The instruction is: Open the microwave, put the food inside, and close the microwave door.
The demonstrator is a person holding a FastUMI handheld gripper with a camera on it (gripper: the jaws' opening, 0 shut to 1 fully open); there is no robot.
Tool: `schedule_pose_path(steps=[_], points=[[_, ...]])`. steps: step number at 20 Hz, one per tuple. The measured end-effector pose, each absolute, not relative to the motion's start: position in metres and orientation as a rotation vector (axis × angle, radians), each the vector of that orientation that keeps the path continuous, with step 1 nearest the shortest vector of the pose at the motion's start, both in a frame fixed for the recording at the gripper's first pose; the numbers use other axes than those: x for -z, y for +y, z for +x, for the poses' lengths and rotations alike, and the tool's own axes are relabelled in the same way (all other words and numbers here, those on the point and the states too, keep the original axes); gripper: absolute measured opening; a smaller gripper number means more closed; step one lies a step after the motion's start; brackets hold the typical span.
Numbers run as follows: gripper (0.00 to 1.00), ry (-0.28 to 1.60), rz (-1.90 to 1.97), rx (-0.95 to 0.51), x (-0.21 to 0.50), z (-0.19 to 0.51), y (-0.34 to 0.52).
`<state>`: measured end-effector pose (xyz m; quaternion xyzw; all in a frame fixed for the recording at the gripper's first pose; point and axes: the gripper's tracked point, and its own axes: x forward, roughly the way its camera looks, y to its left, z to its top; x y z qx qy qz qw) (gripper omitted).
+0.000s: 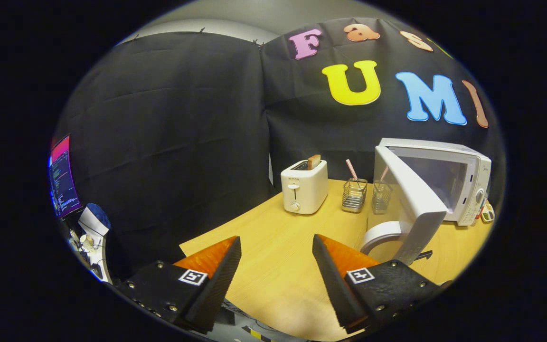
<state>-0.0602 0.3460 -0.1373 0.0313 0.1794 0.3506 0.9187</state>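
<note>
On the counter we count one microwave, one toaster with one bread slice, two wire holders, and one plate. Our hand-held gripper spreads two fingers apart, empty.

Your camera rides on the gripper, above the table's near edge, facing its far side, the microwave well beyond the spread fingers.
</note>
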Motion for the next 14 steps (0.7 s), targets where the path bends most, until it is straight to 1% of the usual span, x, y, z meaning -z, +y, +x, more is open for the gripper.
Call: schedule_pose_path(steps=[1, 2, 3, 4, 5, 6, 7, 8, 10, 14], points=[[0.82, 0.38, 0.057, -0.713, 0.141, -0.057, 0.343], [0.76, 0.384, 0.048, -0.699, 0.145, -0.053, 0.338], [0.56, 0.388, 0.035, -0.683, 0.148, -0.048, 0.332], [0.43, 0.387, 0.021, -0.661, 0.151, -0.042, 0.326], [0.2, 0.386, 0.007, -0.634, 0.155, -0.036, 0.318], [0.11, 0.388, 0.001, -0.62, 0.156, -0.033, 0.31], [0.06, 0.4, -0.002, -0.614, 0.16, -0.03, 0.309], [0.06, 0.409, -0.002, -0.612, 0.163, -0.028, 0.306], [0.02, 0.417, 0.005, -0.622, 0.165, -0.026, 0.3], [0.02, 0.417, -0.006, -0.618, 0.164, -0.024, 0.285]])
